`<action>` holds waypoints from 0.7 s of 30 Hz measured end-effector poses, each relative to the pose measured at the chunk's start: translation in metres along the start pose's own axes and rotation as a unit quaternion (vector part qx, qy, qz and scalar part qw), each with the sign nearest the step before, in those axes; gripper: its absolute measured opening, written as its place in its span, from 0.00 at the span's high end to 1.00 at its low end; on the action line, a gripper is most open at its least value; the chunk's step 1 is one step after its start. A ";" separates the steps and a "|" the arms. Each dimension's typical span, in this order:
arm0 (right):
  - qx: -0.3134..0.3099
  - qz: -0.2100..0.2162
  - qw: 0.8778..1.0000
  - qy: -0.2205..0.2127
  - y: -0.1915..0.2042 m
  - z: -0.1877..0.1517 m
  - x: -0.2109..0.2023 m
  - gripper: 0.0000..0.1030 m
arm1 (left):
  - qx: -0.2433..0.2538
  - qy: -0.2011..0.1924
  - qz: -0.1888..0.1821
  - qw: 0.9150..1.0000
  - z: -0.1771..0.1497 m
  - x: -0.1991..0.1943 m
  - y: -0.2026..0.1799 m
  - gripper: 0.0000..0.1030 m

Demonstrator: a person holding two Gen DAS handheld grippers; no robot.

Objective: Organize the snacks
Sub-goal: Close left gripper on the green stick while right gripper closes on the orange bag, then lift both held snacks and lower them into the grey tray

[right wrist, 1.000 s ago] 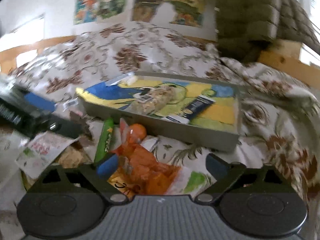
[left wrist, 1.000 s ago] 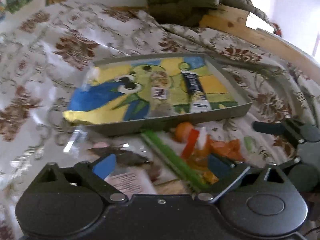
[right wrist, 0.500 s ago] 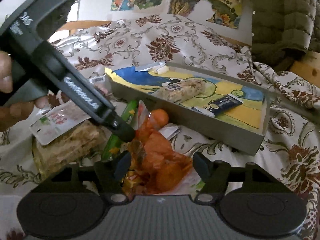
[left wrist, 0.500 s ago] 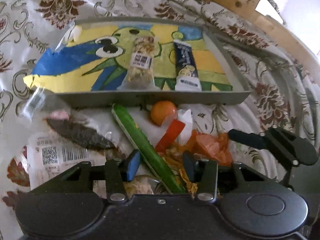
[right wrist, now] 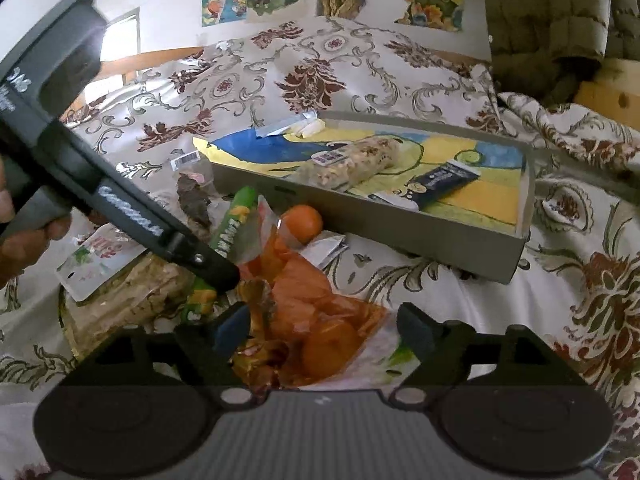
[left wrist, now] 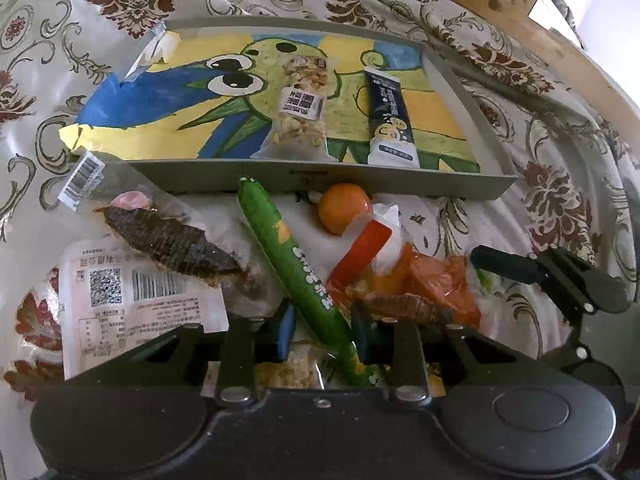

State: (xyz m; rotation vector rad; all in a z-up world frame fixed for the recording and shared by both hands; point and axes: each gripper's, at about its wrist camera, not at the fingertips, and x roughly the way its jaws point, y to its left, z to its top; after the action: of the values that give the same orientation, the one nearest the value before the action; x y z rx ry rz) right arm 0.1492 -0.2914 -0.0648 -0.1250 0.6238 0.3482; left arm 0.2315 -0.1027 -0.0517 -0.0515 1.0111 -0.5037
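Observation:
A grey tray [left wrist: 320, 182] [right wrist: 400, 236] with a cartoon-painted liner holds a granola bar [left wrist: 302, 108] and a dark blue bar [left wrist: 390, 120]. In front of it lies a loose pile of snacks. My left gripper [left wrist: 322, 326] points down into the pile. Its jaws are closing around a long green stick snack [left wrist: 288, 256], with a small gap still showing beside the left pad. My right gripper [right wrist: 324, 328] hovers over an orange crinkly packet [right wrist: 316, 312]. Its jaws are opening wide and the pads stand clear of the packet.
An orange ball [left wrist: 344, 208] rests against the tray wall. A dark seaweed snack [left wrist: 172, 244] and a white QR-code packet [left wrist: 136, 292] lie to the left. A floral cloth [right wrist: 320, 64] covers the surface. A padded olive jacket [right wrist: 548, 12] sits behind, and a hand [right wrist: 24, 240] holds the left gripper.
My left gripper dropped closer to the pile and its jaws narrowed around the green stick. It came into the right wrist view. My right gripper's jaws narrowed, then widened over the orange packet.

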 end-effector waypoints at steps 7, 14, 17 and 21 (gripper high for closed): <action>-0.002 0.002 1.000 0.000 0.001 0.001 0.003 0.21 | -0.003 -0.010 0.002 1.000 -0.004 -0.009 -0.001 0.71; -0.019 -0.012 1.000 0.009 0.016 0.002 0.002 0.47 | -0.007 -0.021 -0.001 1.000 -0.006 -0.017 -0.004 0.73; -0.007 -0.018 1.000 0.004 0.016 0.003 0.002 0.49 | -0.007 -0.027 -0.007 1.000 -0.006 -0.021 -0.004 0.74; 0.002 -0.026 1.000 0.001 0.017 0.003 0.001 0.50 | -0.013 -0.035 -0.017 0.999 -0.004 -0.024 -0.001 0.74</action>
State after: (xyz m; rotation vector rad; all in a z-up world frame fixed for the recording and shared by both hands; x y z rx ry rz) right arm 0.1461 -0.2742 -0.0631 -0.1378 0.6215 0.2974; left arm 0.2172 -0.0927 -0.0343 -0.1091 0.9502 -0.5164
